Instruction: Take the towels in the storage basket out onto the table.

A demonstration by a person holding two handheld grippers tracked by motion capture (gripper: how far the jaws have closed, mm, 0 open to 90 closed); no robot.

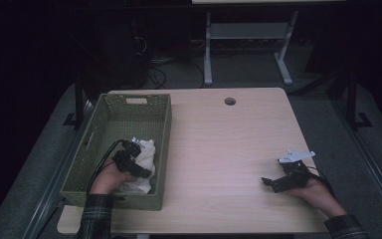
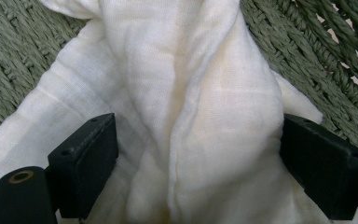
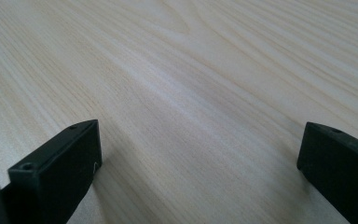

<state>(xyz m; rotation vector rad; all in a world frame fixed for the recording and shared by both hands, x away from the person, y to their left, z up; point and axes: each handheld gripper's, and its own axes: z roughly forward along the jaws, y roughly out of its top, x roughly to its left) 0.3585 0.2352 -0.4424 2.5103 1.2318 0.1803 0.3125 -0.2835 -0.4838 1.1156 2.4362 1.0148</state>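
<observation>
Our left gripper [image 1: 135, 160] sits low inside the basket [image 1: 110, 115], its jaws spread wide with a bunched fold of the cloth [image 2: 177, 116] standing between them. In the left gripper view each jaw lies close against a side of that fold, but the fabric does not look squeezed, so we judge the jaws are bracketing it rather than pinching it.

The cloth is white, thin and loosely woven, creased into soft ridges. We expect it to be very light and completely limp: it will drape and trail from whatever point we take, and it will not slip much on the pads, though a thin single layer could pull free. The best hold, in our view, is that raised central ridge, where several layers stack up, taken deep in the jaws and not at a loose edge. Nothing about it is fragile, yet its weave could snag on the wicker.

The basket is green, woven, rectangular, at the left of the table [image 1: 229, 144]. The cloth [image 1: 146, 154] lies crumpled in its near right corner, against the right wall; the far half looks bare.

Our right gripper [image 1: 273, 183] rests at the near right of the table, jaws apart over bare wood, holding nothing.
</observation>
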